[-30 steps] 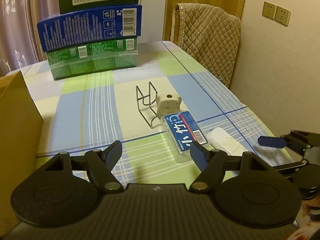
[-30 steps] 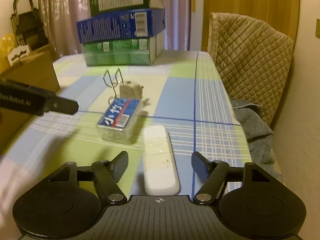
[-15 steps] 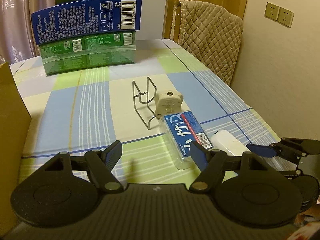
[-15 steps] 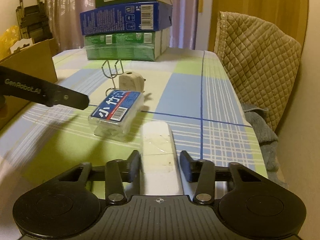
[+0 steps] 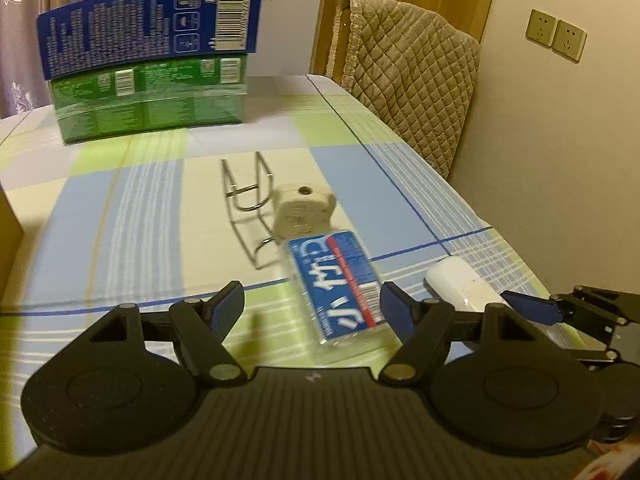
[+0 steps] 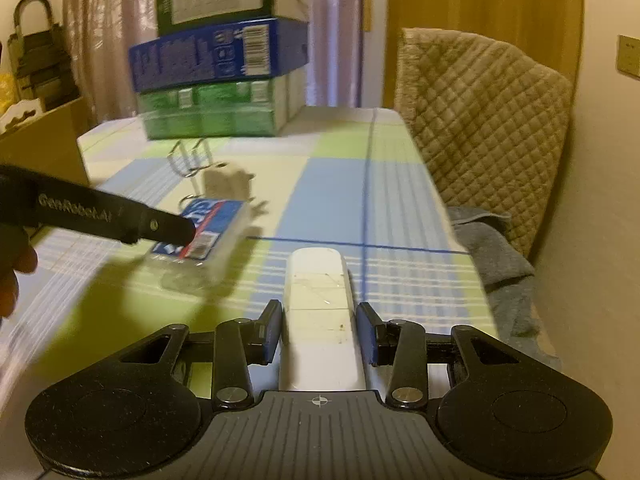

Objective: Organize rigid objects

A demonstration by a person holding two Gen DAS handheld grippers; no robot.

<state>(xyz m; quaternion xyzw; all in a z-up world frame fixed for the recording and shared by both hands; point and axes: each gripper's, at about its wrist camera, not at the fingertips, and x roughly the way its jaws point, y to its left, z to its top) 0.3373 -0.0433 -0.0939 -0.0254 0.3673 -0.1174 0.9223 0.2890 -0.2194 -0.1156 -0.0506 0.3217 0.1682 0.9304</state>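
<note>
A white oblong case (image 6: 318, 304) lies on the checked tablecloth. My right gripper (image 6: 318, 334) is shut on its near end, a pad on each side; it also shows in the left wrist view (image 5: 460, 284). A clear plastic box with a blue label (image 5: 338, 284) lies to its left, also in the right wrist view (image 6: 204, 228). Behind it sit a beige plug adapter (image 5: 302, 212) and a wire rack (image 5: 248, 200). My left gripper (image 5: 312, 308) is open and empty, with the blue-label box between and just beyond its fingertips.
A stack of green and blue boxes (image 5: 148, 60) stands at the table's far end. A cardboard box (image 6: 44, 144) is on the left. A chair with a quilted cover (image 6: 480, 120) and a grey cloth (image 6: 492, 248) are along the right edge by the wall.
My right gripper has moved forward and closed on the white case. My left gripper has moved forward toward the blue-label box and stays open.
</note>
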